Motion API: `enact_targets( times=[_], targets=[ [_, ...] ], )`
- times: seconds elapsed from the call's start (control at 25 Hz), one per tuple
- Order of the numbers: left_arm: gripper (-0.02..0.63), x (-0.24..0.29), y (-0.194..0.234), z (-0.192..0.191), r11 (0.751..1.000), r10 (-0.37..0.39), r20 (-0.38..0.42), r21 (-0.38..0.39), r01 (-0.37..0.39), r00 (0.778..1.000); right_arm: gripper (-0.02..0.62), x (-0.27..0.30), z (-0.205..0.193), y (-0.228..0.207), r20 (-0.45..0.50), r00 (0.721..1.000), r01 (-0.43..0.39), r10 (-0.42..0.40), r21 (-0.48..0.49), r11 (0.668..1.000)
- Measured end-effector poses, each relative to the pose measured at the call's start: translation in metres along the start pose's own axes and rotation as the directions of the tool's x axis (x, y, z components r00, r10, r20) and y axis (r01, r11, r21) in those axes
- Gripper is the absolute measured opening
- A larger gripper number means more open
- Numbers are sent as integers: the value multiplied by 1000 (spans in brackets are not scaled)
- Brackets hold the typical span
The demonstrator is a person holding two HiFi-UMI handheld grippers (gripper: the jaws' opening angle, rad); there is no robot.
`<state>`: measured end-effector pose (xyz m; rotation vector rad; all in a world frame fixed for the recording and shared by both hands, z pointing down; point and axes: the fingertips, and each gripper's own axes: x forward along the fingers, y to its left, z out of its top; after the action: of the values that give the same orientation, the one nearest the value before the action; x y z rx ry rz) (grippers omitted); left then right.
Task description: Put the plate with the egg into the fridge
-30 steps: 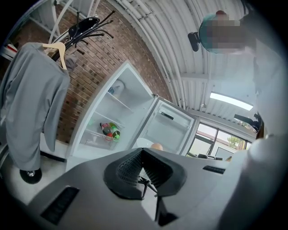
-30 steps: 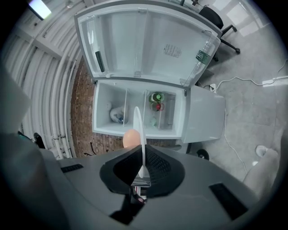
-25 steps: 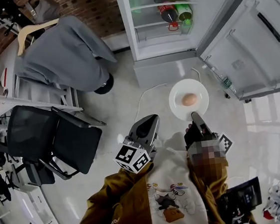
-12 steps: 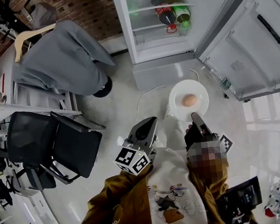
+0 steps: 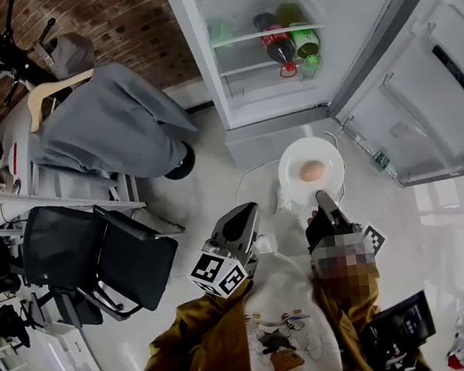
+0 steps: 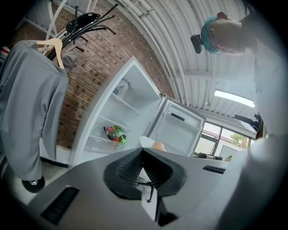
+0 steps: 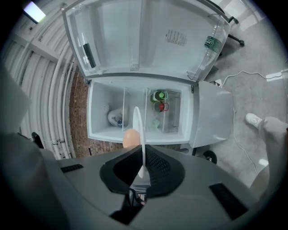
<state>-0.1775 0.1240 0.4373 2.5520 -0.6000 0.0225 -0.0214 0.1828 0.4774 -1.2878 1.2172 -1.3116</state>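
A white plate point(image 5: 292, 161) carrying a tan egg point(image 5: 312, 170) is held out level above the floor, in front of the open fridge point(image 5: 265, 93). My right gripper point(image 5: 323, 198) is shut on the plate's near rim. In the right gripper view the plate point(image 7: 137, 130) stands edge-on between the pads, the egg point(image 7: 131, 138) on its left side. My left gripper point(image 5: 248, 213) is beside it on the left, shut and holding nothing. In the left gripper view, above the left gripper point(image 6: 142, 151), the plate point(image 6: 146, 142) and egg point(image 6: 158, 145) show.
The fridge door point(image 5: 421, 92) stands swung open to the right. A red-labelled bottle point(image 5: 278, 24) and a green bottle point(image 5: 305, 41) lie on a fridge shelf. A grey coat on a hanger point(image 5: 116, 119) and a black chair point(image 5: 98, 254) stand left. A white cable point(image 5: 245, 171) lies on the floor.
Both grippers and the plate have moved toward the fridge. The fridge's front now sits lower and closer in the head view. The grip on the plate is unchanged.
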Motion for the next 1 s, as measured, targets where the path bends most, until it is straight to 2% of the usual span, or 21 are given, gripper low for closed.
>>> enact_targets(
  times=[0.36, 1.0],
  targets=[
    [8, 62, 20, 21, 1000, -2, -14, 7, 2, 1000, 18, 53, 44, 3, -23, 1000, 10, -10, 4, 1000],
    [8, 155, 56, 61, 999, 36, -19, 21, -36, 999, 18, 151, 112, 15, -79, 997, -1, 3, 22, 1000]
  ],
)
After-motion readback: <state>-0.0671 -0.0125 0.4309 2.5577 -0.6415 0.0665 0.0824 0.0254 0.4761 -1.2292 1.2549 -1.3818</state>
